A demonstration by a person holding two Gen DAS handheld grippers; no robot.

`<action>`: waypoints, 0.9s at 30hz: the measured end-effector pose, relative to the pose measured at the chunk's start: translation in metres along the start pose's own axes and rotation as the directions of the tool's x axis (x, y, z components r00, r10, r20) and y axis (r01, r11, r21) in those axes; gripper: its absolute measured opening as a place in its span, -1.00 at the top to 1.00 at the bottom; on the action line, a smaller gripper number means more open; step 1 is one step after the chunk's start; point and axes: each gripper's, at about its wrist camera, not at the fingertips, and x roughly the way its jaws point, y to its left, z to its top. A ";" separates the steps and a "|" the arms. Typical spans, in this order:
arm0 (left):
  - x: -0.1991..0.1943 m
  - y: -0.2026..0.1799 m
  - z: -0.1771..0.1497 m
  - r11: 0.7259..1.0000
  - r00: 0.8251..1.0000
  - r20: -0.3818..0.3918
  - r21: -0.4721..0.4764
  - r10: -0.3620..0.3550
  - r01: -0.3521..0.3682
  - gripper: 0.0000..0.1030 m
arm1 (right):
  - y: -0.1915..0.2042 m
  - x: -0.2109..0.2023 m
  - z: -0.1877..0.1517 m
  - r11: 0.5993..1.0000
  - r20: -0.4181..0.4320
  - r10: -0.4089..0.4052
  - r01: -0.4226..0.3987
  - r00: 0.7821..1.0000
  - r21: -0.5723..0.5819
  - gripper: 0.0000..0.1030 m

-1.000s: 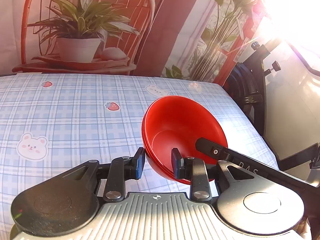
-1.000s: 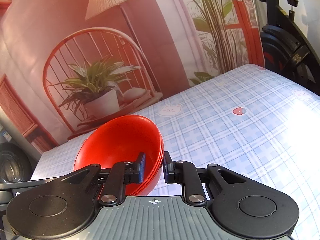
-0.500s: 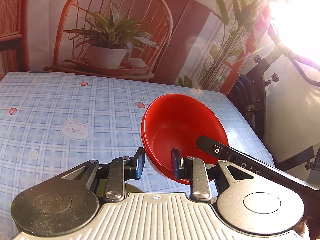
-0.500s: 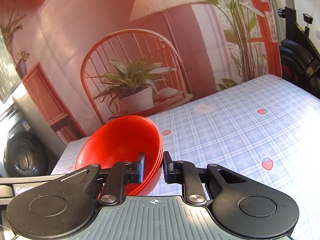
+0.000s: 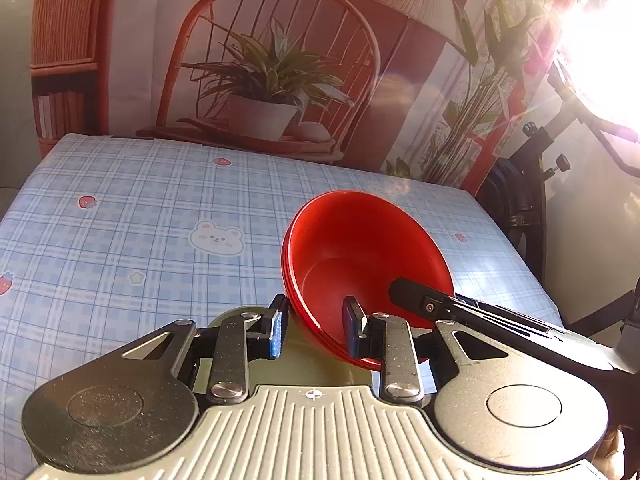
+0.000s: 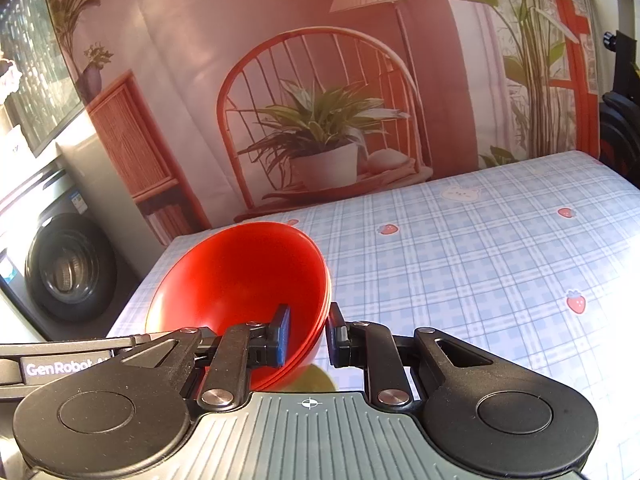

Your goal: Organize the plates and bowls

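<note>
Above a desk (image 5: pixel 132 216) covered in a pale blue plaid cloth printed with bears and strawberries, you hold a stack of red bowls (image 5: pixel 360 256) tilted, its opening turned toward your left side. Your left tool (image 5: pixel 316 326) straddles the near rim, one finger inside and one outside, and looks clamped on the bowls. Your right tool (image 6: pixel 308 334) is clamped on the opposite rim the same way. A yellow-green object (image 6: pixel 316 378), mostly hidden, sits just beneath the stack. Behind the desk hangs a backdrop (image 6: pixel 320 80) picturing a red chair and a potted plant.
</note>
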 end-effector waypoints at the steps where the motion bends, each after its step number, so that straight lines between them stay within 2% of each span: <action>1: -0.002 0.002 -0.002 1.000 1.000 0.000 -0.003 0.003 -0.003 0.42 | 0.002 0.000 -0.001 1.000 -0.005 0.002 -0.002 1.000 -0.005 0.65; 14: -0.015 0.017 -0.025 0.999 0.999 -0.019 -0.018 0.027 -0.027 0.42 | 0.017 0.002 -0.018 0.999 -0.080 0.011 -0.014 0.997 -0.037 0.65; 27: -0.012 0.025 -0.050 0.998 0.996 -0.070 -0.025 0.059 -0.061 0.42 | 0.022 0.009 -0.042 0.998 -0.142 0.007 -0.017 0.990 -0.065 0.66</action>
